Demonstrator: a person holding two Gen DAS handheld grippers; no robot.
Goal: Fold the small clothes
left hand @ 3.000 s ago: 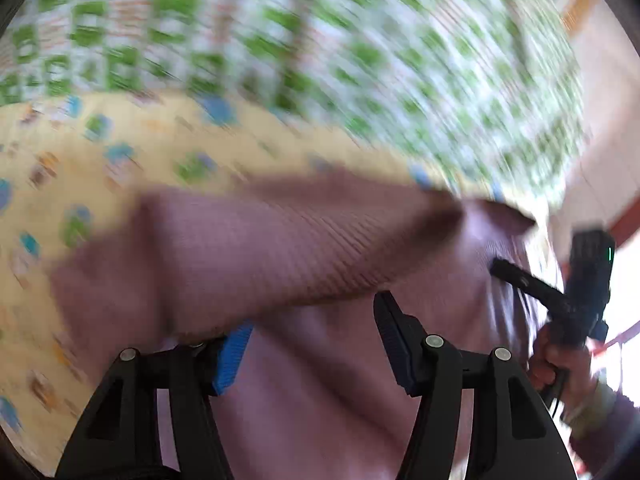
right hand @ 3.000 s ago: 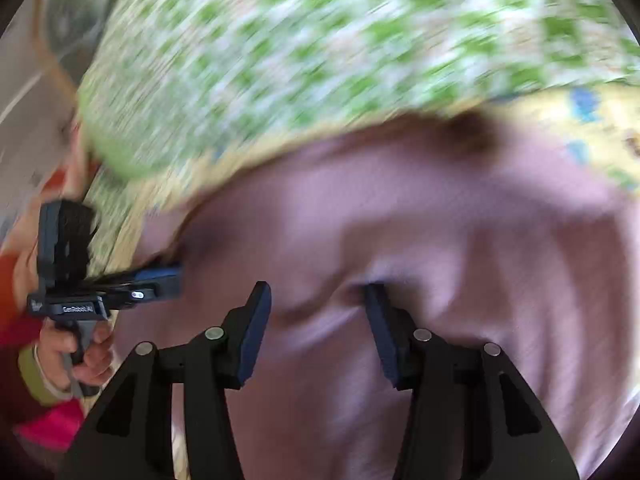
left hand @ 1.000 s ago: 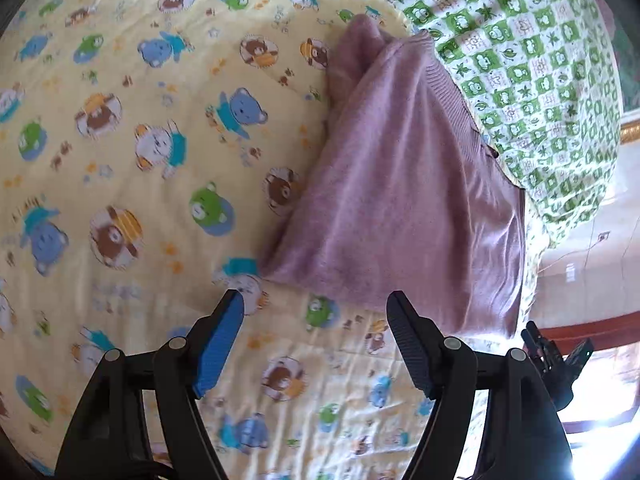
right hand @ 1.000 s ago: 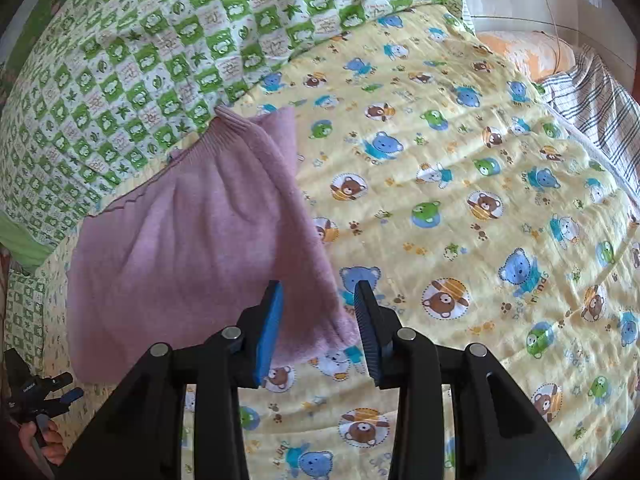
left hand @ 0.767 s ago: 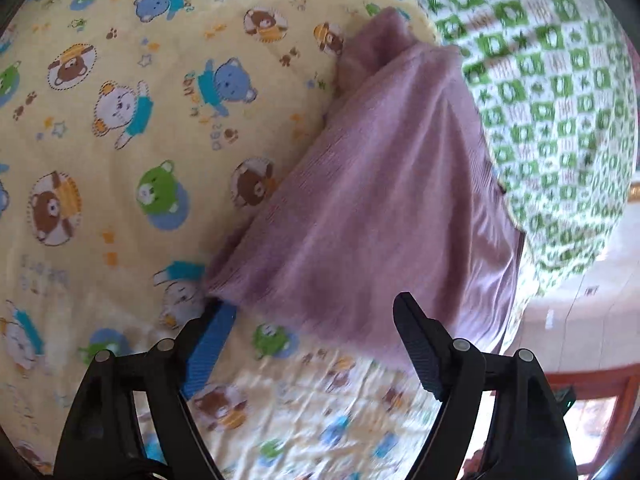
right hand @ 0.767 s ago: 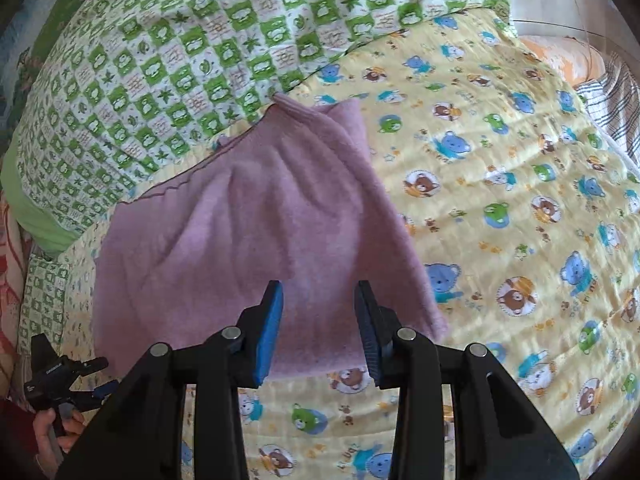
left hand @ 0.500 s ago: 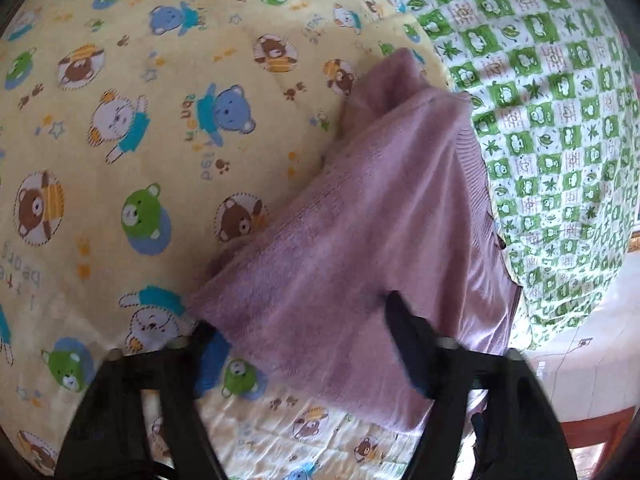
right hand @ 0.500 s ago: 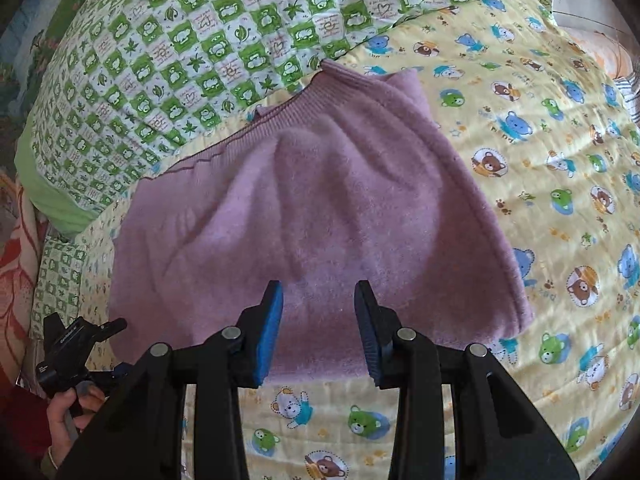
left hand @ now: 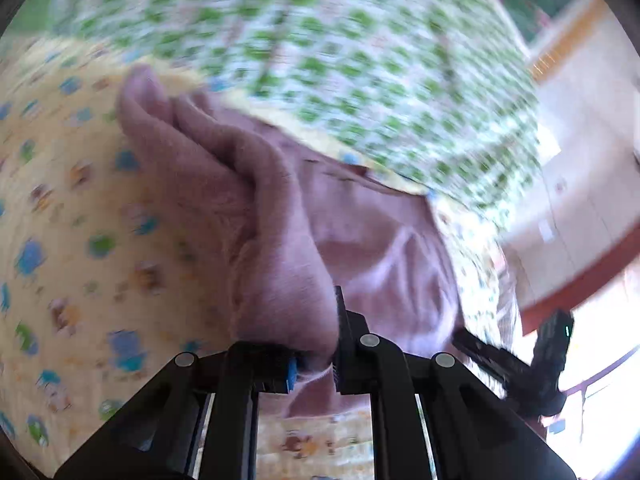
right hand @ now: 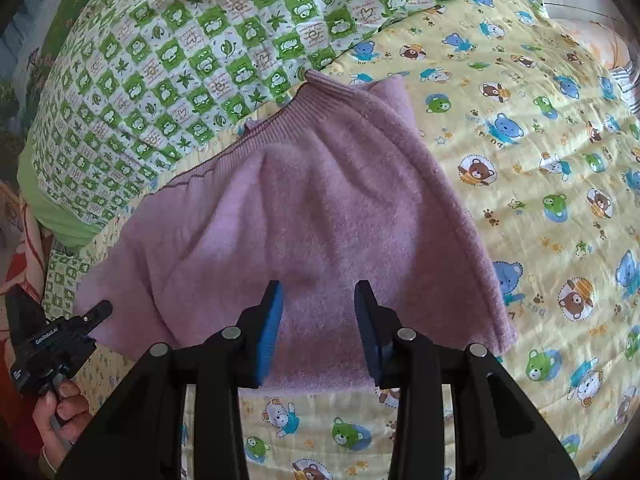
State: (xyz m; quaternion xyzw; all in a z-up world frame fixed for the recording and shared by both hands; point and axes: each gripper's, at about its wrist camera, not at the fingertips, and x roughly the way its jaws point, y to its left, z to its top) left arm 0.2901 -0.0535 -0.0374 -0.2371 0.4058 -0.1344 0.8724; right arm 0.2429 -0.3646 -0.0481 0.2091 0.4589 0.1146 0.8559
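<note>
1. Lying spread on the yellow bear-print quilt (right hand: 540, 208): the purple knit garment (right hand: 320, 200), folded over, ribbed edge pointing toward the far side.
2. Touching, or just beside, the border of the green checked blanket (right hand: 200, 60) with that ribbed edge; hard to tell which from the right wrist view.
3. Reaching almost to the quilt's near part with the garment's lower edge, one corner ending to the right of the right gripper.
4. Clamping a bunched fold of the purple garment between the pads of the left gripper (left hand: 316, 340), jaws drawn tight together with fabric squeezed through and hanging out below them.
5. Pulling that fold up into a thick ridge running away from the left gripper, the rest of the cloth creasing beside it; everything in the left wrist view smearing with blur, so finer detail not showing.
6. Showing at the lower left of the right wrist view: a hand (right hand: 60, 404) gripping the handle of the left gripper, its tip meeting the garment's near-left corner.
7. Hovering over the near middle of the garment: the right gripper (right hand: 318, 292), blue-padded fingers standing apart, nothing pinched between them.
8. Pointing downward at the cloth with both grippers; whether the right gripper's fingertips are brushing the fabric not clear.
</note>
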